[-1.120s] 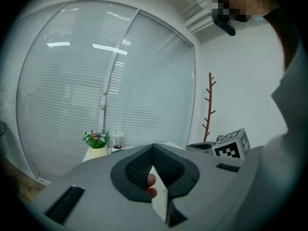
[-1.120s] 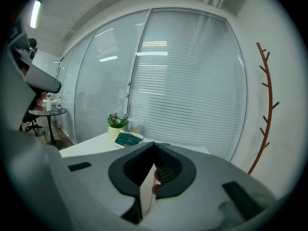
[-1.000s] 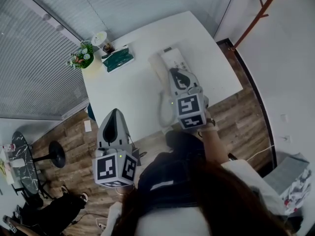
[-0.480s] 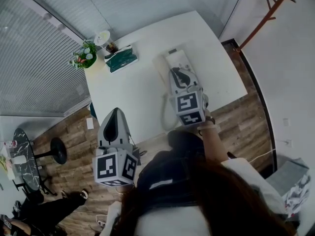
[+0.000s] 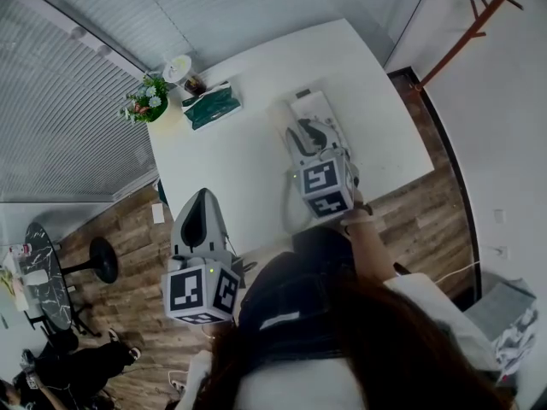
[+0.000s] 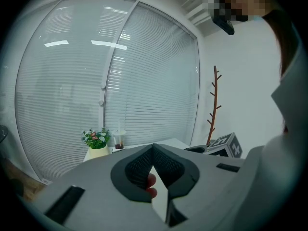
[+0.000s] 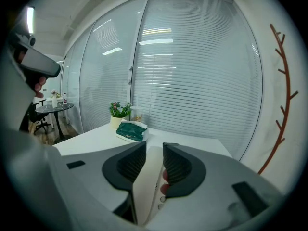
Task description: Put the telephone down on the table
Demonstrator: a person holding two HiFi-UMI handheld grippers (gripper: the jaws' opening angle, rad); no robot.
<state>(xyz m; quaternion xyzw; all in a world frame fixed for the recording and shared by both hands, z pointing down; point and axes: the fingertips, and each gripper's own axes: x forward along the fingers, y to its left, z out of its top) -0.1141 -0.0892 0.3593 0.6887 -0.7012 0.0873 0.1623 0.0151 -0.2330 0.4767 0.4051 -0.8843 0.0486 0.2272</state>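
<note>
1. The right tool is seen with its jaws opening. The white telephone stands between them and is not pressed by the pads.
2. In the head view the telephone is found lying on the white table, toward its right side, beneath the right tool.
3. The left tool is clenched, its jaw tips met on nothing, and is held off the table over the wooden floor.
4. Black-and-white square markers are carried on each cube.
5. A green packet is set near a potted plant at the table's far corner. Its print is too small to be read, as are the telephone's button marks.
</note>
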